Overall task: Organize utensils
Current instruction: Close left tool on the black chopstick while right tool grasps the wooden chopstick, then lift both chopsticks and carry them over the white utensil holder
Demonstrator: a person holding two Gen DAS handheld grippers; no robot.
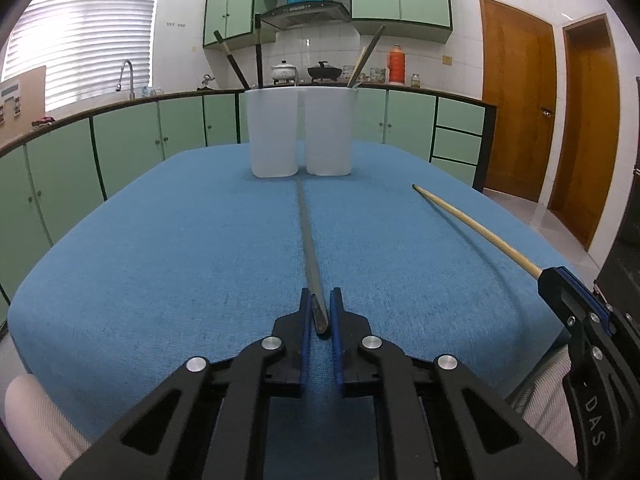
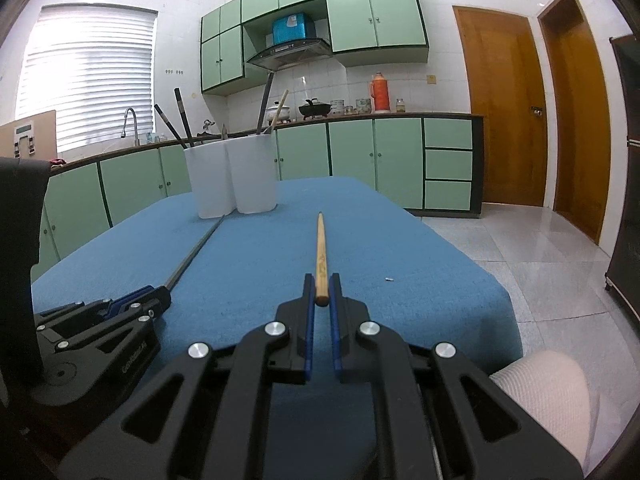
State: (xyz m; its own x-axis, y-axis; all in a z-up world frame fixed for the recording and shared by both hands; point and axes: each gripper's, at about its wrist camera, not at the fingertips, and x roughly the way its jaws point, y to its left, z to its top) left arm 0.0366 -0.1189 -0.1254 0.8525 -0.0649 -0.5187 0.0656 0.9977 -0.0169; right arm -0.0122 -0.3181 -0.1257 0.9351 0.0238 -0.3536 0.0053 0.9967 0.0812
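My left gripper (image 1: 321, 300) is shut on the near end of a long grey chopstick (image 1: 306, 232), which runs along the blue cloth toward two white cups. My right gripper (image 2: 322, 283) is shut on the near end of a wooden chopstick (image 2: 320, 248) that points forward over the table. The left white cup (image 1: 273, 132) holds dark chopsticks (image 1: 232, 60); the right white cup (image 1: 329, 132) holds a wooden and a grey one. Each gripper shows at the edge of the other's view, the right gripper (image 1: 546, 278) and the left gripper (image 2: 162, 294).
The table is covered by a blue cloth (image 1: 160, 240). Green kitchen cabinets (image 1: 120, 140) and a counter with pots stand behind it. Wooden doors (image 2: 500, 100) and tiled floor lie to the right. A small white scrap (image 2: 388, 279) lies on the cloth.
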